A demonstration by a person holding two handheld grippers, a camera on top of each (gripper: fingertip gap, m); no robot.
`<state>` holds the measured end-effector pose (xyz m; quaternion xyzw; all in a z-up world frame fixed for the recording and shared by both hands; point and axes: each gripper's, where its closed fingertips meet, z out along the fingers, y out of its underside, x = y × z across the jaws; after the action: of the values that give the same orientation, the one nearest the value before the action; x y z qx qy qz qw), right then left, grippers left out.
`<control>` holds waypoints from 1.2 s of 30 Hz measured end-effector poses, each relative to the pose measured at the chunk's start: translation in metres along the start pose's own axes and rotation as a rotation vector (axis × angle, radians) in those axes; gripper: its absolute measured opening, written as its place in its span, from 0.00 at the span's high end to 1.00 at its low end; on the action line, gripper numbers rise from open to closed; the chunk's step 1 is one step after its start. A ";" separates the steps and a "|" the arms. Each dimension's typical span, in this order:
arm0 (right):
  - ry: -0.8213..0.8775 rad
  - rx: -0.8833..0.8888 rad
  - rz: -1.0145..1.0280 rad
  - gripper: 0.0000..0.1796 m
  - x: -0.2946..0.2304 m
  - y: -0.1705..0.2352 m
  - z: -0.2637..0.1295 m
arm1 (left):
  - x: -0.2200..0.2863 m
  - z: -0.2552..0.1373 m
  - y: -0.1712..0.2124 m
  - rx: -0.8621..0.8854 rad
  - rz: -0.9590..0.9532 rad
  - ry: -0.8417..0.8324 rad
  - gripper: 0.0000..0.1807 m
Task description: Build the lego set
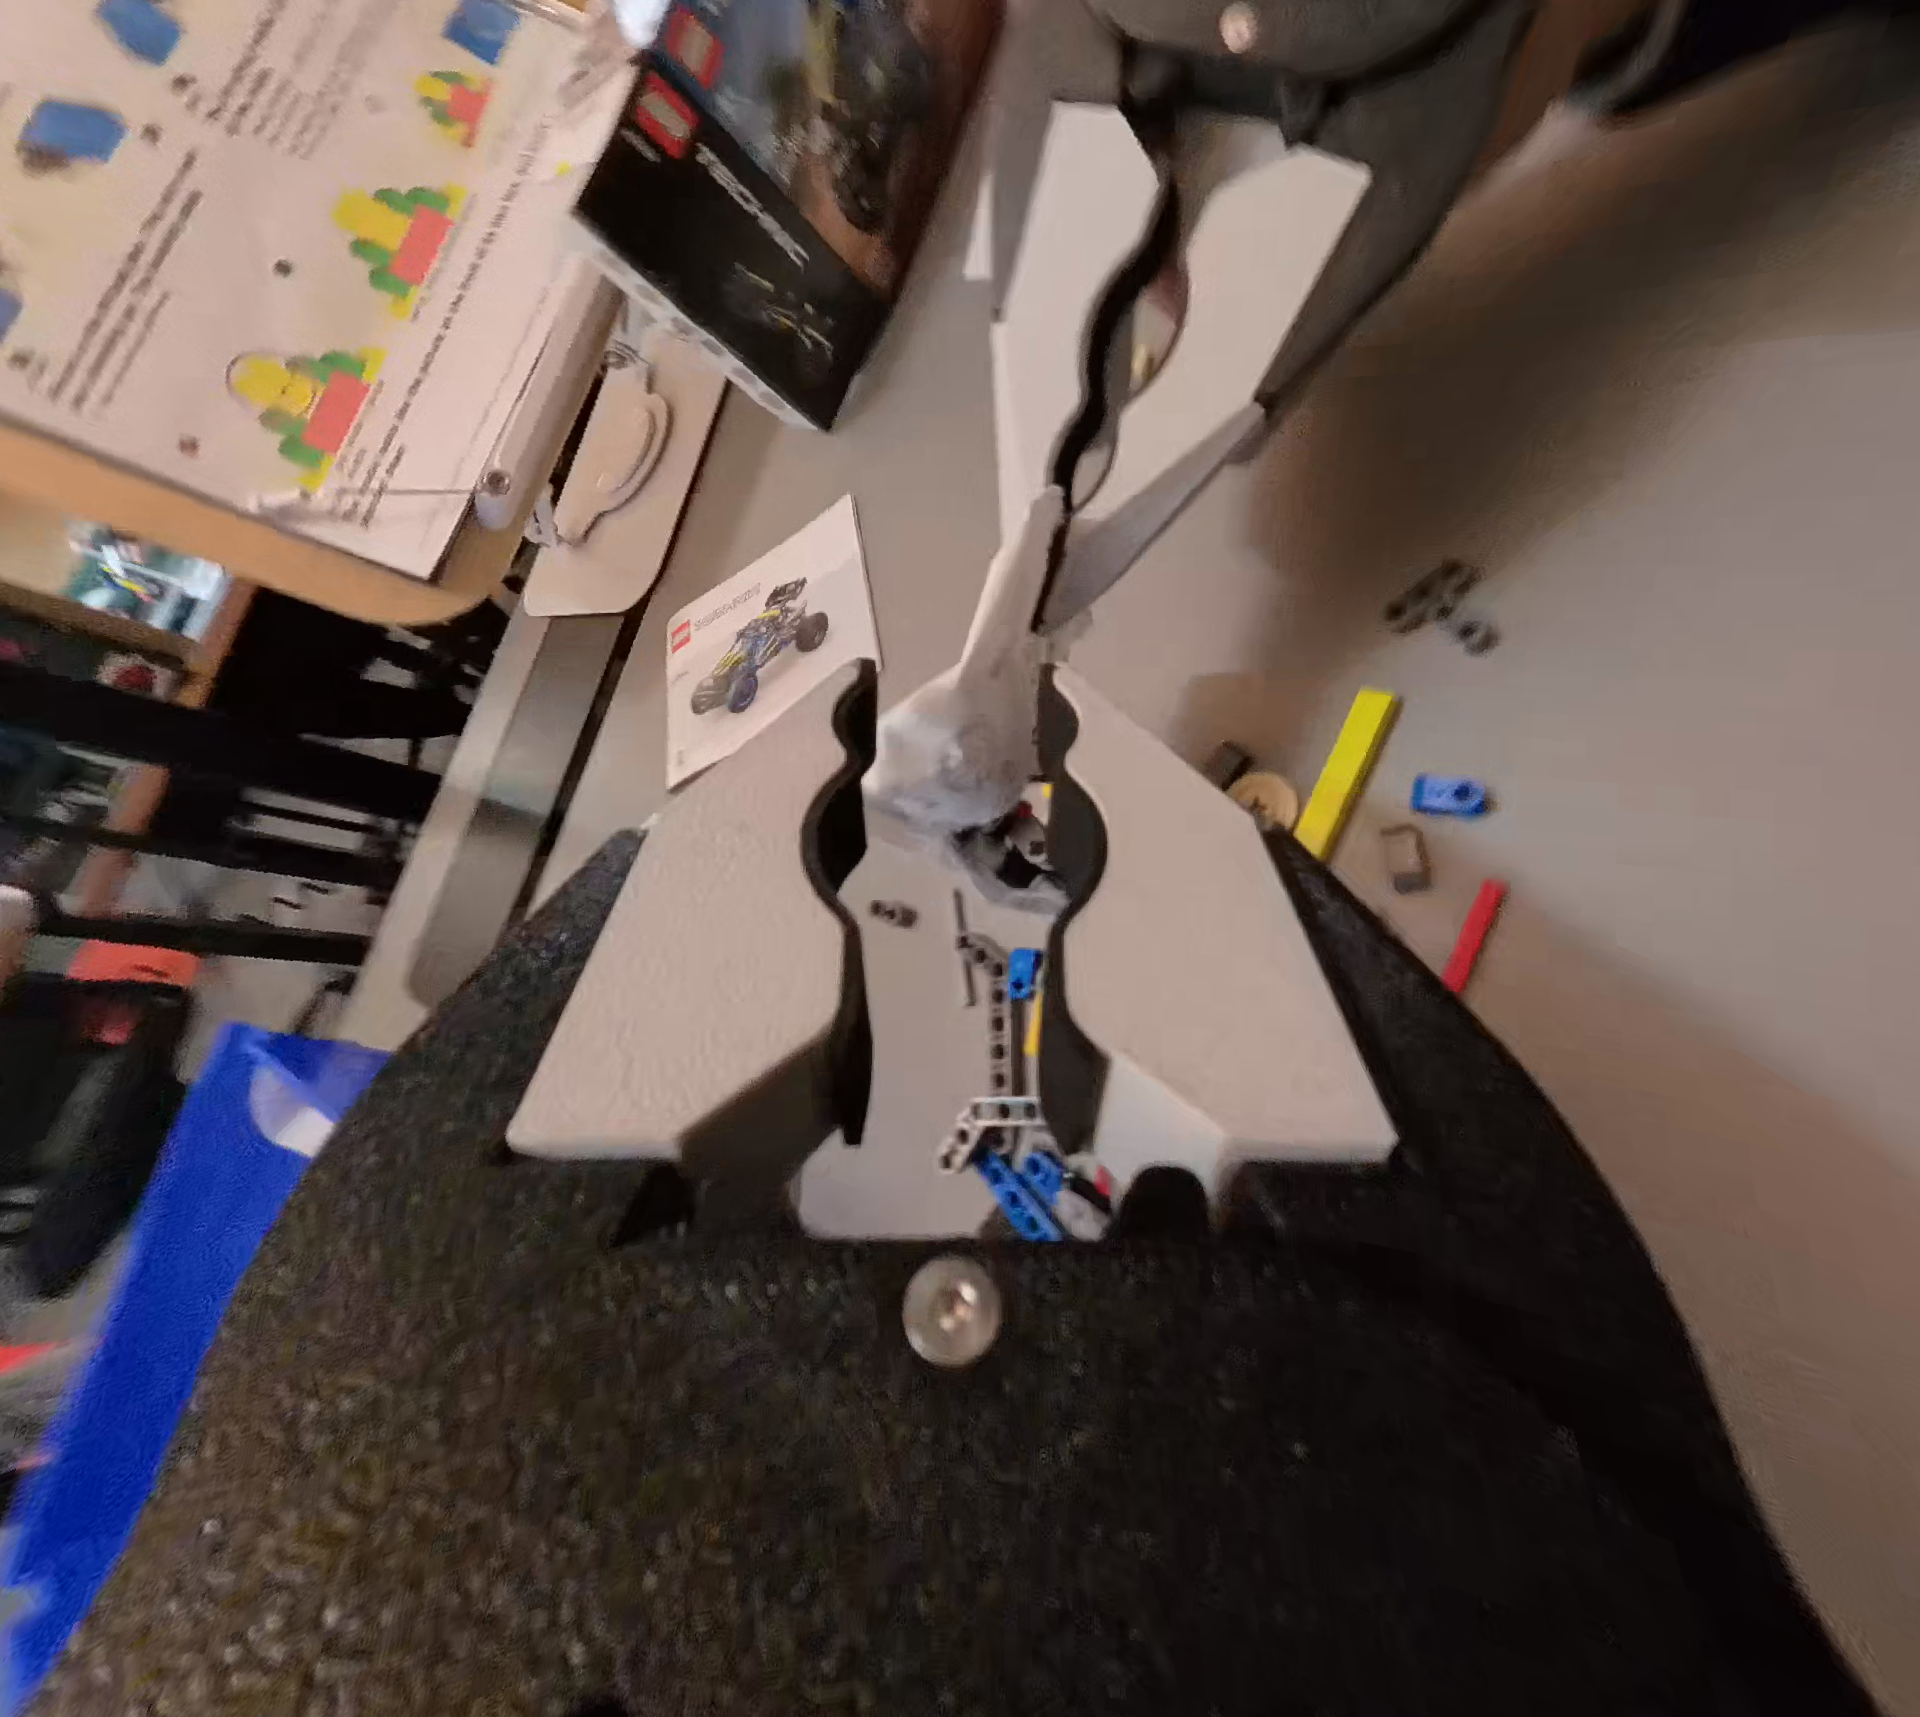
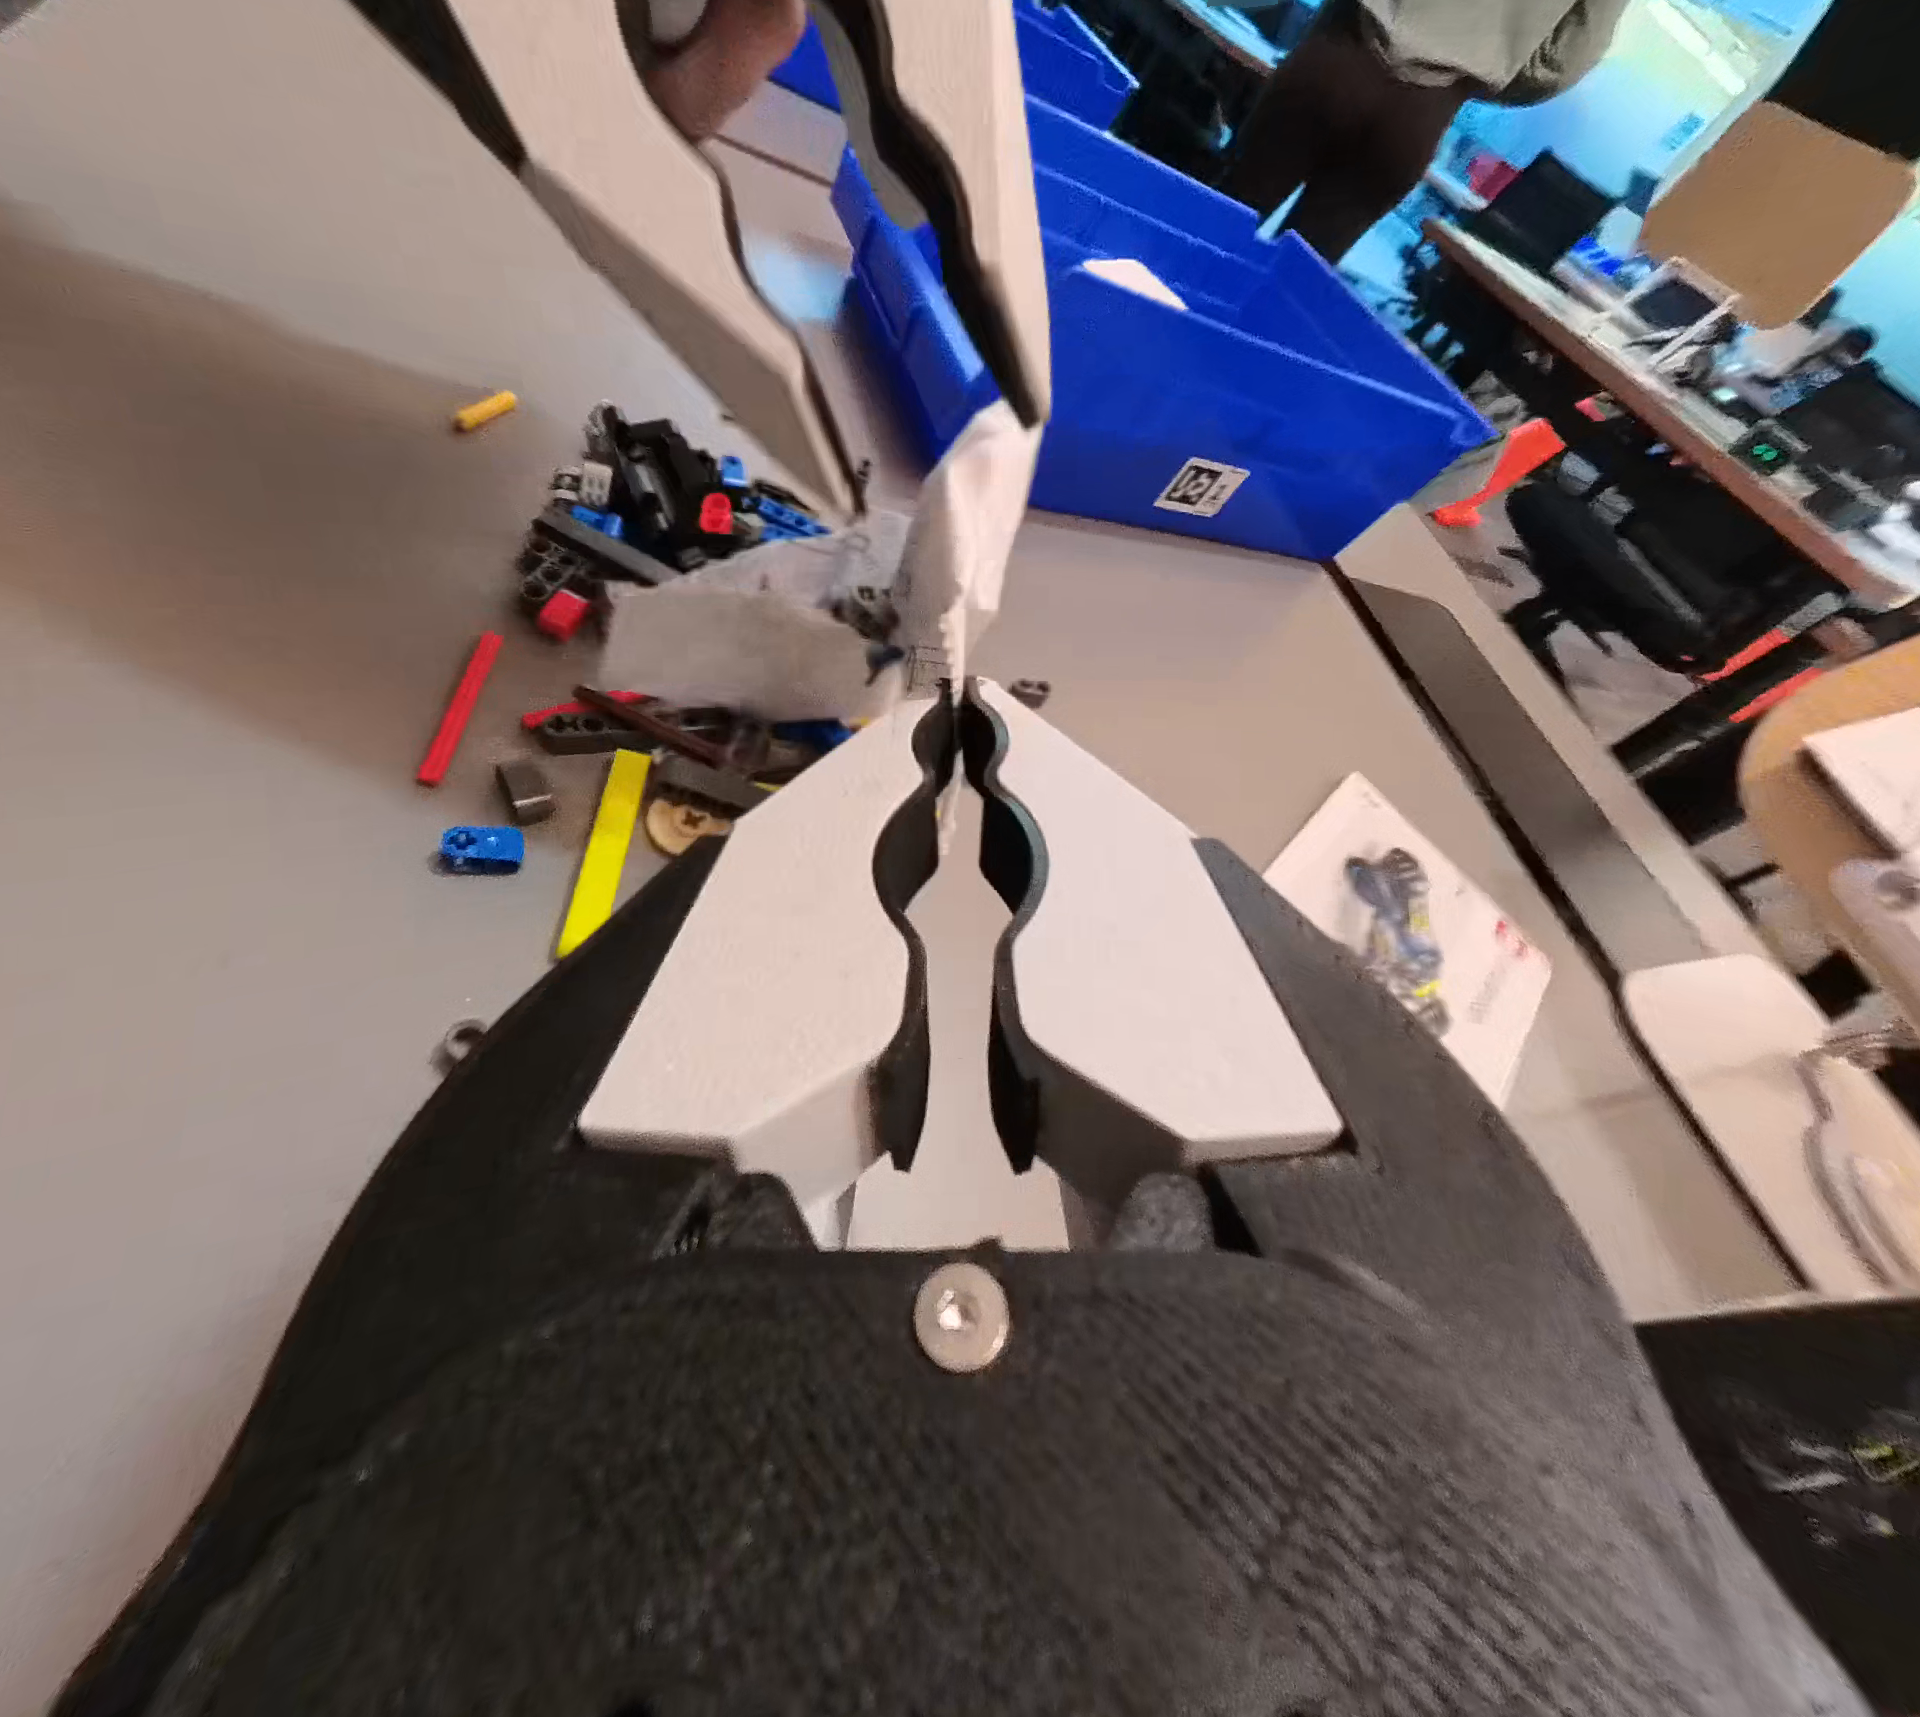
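Observation:
A small white plastic bag (image 1: 956,753) of Lego parts hangs stretched between my two grippers above the grey table (image 1: 1662,524). My left gripper (image 1: 961,691) has its jaws partly closed round the bag's bulky lower end, where dark parts show through. My right gripper (image 1: 1049,514) comes in from above and pinches the bag's thin twisted end. In the right wrist view my right gripper (image 2: 956,696) is shut tight on the bag (image 2: 977,524), and the left gripper (image 2: 945,462) reaches in from above. A grey and blue beam assembly (image 1: 997,1054) lies on the table below.
Loose parts lie on the table: a yellow beam (image 2: 608,846), a red axle (image 2: 457,711), a blue connector (image 2: 480,846) and a dark pile (image 2: 644,504). The booklet (image 1: 769,639) and set box (image 1: 790,109) lie to the left. Blue bins (image 2: 1195,379) stand behind. My left and right fingertips are right by each other.

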<state>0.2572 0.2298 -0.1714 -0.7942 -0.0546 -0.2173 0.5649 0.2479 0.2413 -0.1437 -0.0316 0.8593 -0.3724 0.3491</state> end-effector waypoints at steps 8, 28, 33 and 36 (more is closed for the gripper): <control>-0.031 0.111 0.078 1.00 0.002 -0.004 -0.005 | -0.002 -0.019 0.052 0.070 -0.675 -0.037 0.82; -0.149 0.422 0.129 1.00 -0.004 -0.040 -0.022 | 0.042 -0.019 0.041 0.233 -0.859 0.500 0.70; -0.195 0.505 0.205 1.00 0.002 -0.052 -0.022 | 0.037 -0.018 0.042 0.276 -0.898 0.502 0.70; -0.205 0.466 0.198 1.00 0.000 -0.046 -0.012 | 0.034 -0.024 0.036 0.355 -0.916 0.525 0.76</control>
<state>0.2382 0.2349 -0.1279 -0.6621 -0.0822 -0.0611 0.7424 0.2145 0.2711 -0.1757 -0.2484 0.7399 -0.6207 -0.0744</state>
